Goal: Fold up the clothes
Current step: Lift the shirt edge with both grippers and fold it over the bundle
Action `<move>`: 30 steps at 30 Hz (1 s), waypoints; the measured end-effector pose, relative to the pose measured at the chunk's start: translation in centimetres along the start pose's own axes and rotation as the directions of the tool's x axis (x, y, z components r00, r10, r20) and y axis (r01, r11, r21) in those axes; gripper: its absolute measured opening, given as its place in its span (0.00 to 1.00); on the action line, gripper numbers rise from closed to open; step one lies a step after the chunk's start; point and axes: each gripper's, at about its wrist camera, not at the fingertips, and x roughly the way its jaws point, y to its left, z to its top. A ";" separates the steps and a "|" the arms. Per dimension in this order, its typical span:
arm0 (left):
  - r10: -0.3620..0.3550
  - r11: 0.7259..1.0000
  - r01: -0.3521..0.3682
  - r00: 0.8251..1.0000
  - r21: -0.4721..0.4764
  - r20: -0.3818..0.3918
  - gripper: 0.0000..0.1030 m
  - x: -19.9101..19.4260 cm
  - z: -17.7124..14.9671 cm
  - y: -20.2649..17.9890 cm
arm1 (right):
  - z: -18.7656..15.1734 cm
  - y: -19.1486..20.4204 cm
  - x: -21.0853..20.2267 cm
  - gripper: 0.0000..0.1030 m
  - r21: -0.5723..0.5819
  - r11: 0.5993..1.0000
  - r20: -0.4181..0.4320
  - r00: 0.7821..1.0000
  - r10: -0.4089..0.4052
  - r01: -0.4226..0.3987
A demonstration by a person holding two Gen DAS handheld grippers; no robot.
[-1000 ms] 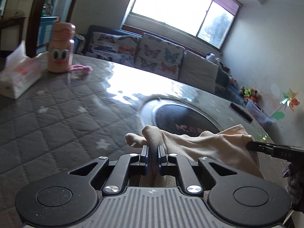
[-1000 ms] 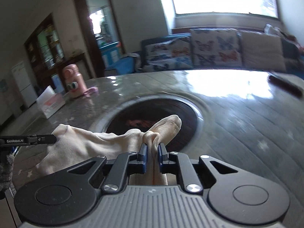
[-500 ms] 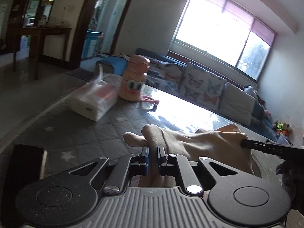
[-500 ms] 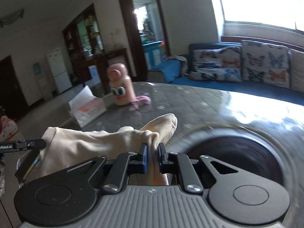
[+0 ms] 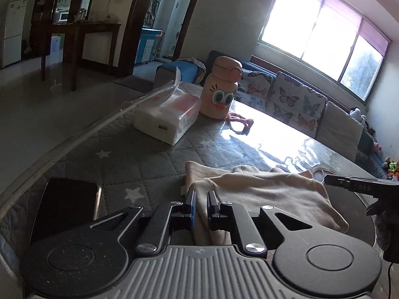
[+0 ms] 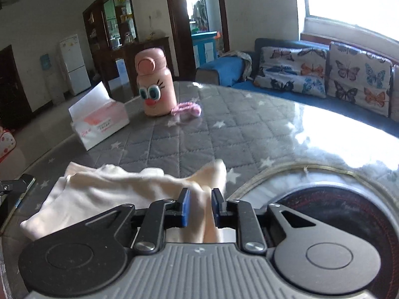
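A cream garment [image 5: 261, 191] lies bunched on the grey quilted table cover [image 5: 129, 159], near the table's edge. My left gripper [image 5: 201, 199] is low over its left end, and its narrow jaws still pinch a fold of the cloth. In the right wrist view the same garment [image 6: 104, 191] stretches away to the left. My right gripper [image 6: 200, 204] is at its right end. Those jaws stand a little apart, and a loose, blurred fold runs between them. A dark finger of the other gripper [image 5: 349, 183] reaches in from the right of the left wrist view.
A white tissue pack [image 5: 167, 122], a pink cartoon-face bottle [image 5: 222, 92] and a pink hair band [image 5: 240, 124] sit further back on the table. A black phone [image 5: 64, 206] lies left of the garment. A dark round inset [image 6: 336, 214] is on the right.
Both grippers swung left with the garment and lowered it onto the quilted cover. The right jaws have parted slightly. The left jaws look unchanged.
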 end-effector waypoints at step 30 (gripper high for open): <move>-0.033 0.993 0.048 0.990 0.109 -0.138 0.11 10.7 1.8 -5.6 | 1.2 3.6 6.6 0.21 -0.157 0.983 -0.081 0.993 0.088 -0.100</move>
